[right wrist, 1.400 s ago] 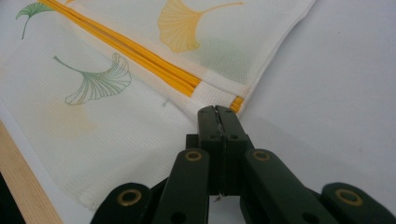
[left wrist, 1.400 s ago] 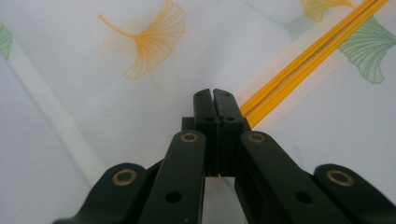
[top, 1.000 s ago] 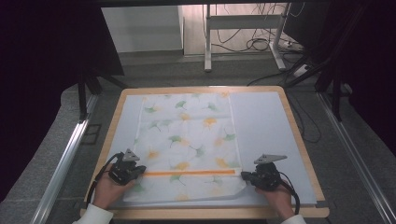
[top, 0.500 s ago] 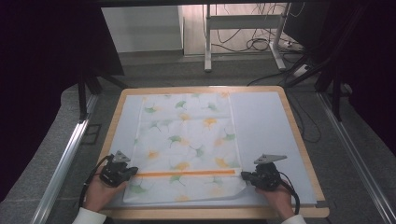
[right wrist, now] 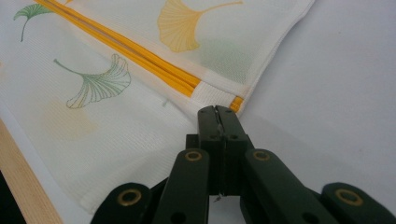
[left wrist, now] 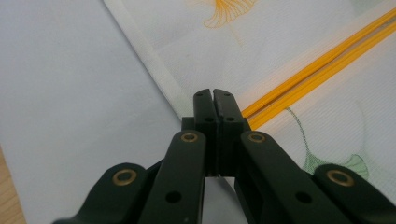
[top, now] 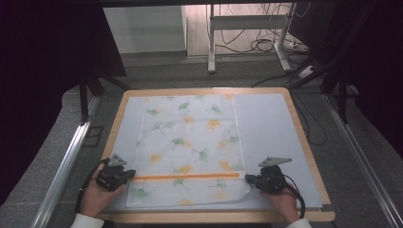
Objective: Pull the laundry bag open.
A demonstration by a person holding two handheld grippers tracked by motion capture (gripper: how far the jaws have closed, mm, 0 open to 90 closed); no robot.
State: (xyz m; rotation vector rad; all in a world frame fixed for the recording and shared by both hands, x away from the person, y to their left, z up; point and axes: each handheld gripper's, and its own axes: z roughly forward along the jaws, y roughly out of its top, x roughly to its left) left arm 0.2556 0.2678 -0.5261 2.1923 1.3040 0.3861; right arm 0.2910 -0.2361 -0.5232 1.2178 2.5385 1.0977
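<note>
A wooden-rimmed table (top: 304, 142) carries a pale mat (top: 271, 123), and the leaf-printed cloth (top: 190, 137) lies flat on it. The left gripper (top: 124, 175) and right gripper (top: 251, 179) sit closed at its orange stripe (top: 185, 176), seemingly pinching nothing.

- Left gripper (top: 124, 175): we record it shifted leftward along the near part of the table (top: 304, 142). A second ago it sat over the cloth (top: 190, 142), inside its left edge; now its shut tips lie at that edge, by the left end of the orange stripe (top: 185, 176).
- Left hand (top: 95, 197): we note it moved left with the gripper, now nearer the table's near left corner.
- Cloth, near left part: we list more of the printed fabric uncovered where the gripper sat before.
</note>
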